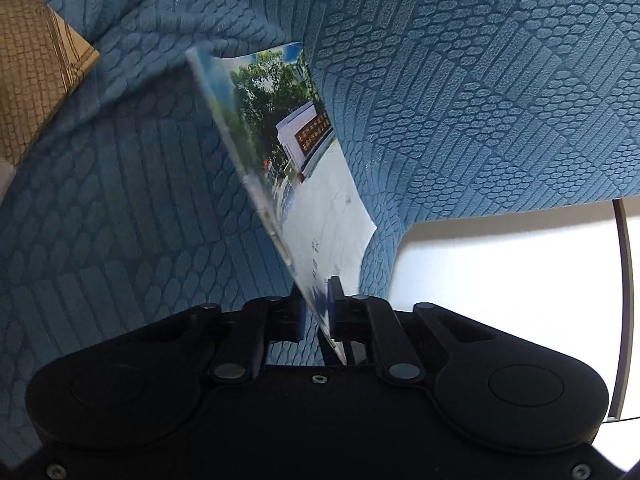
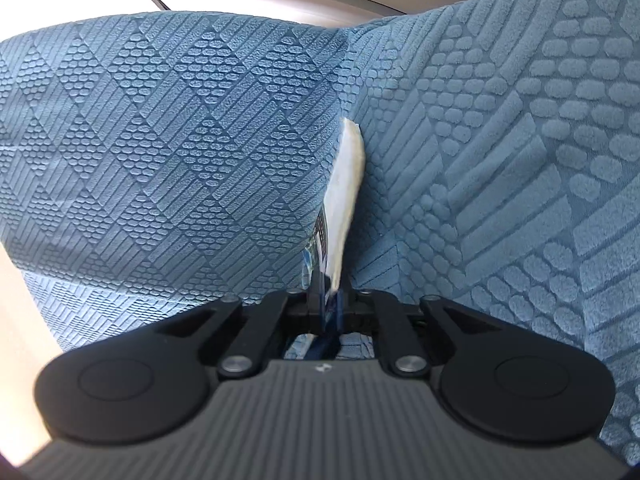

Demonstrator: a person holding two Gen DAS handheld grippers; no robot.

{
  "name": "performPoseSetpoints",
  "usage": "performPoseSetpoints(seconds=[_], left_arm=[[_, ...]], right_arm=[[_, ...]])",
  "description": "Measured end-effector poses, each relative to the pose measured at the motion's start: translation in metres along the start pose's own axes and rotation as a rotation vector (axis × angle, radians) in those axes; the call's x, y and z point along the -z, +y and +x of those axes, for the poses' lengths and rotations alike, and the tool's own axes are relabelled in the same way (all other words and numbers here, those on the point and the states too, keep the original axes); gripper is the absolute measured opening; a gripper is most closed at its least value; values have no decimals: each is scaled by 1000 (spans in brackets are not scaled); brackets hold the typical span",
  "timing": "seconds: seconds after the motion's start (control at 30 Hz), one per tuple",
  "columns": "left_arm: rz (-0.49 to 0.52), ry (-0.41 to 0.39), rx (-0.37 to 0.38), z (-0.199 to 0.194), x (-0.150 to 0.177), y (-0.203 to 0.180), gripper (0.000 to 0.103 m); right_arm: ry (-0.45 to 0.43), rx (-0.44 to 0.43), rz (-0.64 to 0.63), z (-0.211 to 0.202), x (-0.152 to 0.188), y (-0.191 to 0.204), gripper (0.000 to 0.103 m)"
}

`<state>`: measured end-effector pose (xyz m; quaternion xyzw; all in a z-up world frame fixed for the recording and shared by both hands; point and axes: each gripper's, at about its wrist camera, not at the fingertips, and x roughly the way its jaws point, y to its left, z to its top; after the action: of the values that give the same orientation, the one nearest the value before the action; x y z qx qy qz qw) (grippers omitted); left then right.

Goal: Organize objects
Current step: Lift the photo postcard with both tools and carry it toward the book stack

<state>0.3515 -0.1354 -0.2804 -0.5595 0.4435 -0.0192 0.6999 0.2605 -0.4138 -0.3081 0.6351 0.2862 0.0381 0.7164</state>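
A thin booklet (image 1: 288, 140) with a glossy photo cover of trees and a white building stands almost edge-on in the left wrist view. Its lower corner sits between the pads of my left gripper (image 1: 316, 309), which is shut on it. In the right wrist view I see a thin booklet (image 2: 348, 168) edge-on, with a white page bowing upward over the blue sofa. My right gripper (image 2: 330, 308) is shut on its lower edge. I cannot tell whether both views show the same booklet.
Blue textured sofa cushions (image 1: 480, 100) fill both views, and a seam between two cushions (image 2: 348, 64) lies right behind the paper. A brown patterned cushion (image 1: 36, 72) lies at the upper left. A bright white floor (image 1: 500, 280) shows past the sofa edge on the right.
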Motion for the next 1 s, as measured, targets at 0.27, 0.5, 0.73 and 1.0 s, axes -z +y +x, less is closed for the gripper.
performPoseSetpoints(seconds=[0.27, 0.5, 0.73, 1.0], left_arm=[[72, 26, -27, -12, -6, -7, 5], [104, 62, -29, -31, -8, -7, 5], [151, 102, -23, -55, -3, -5, 6], [168, 98, -12, -84, 0, -5, 7]], right_arm=[[36, 38, -12, 12, -5, -1, 14], [74, 36, 24, 24, -11, -7, 17], [101, 49, 5, 40, -19, -8, 13], [139, 33, -71, 37, -14, 8, 9]])
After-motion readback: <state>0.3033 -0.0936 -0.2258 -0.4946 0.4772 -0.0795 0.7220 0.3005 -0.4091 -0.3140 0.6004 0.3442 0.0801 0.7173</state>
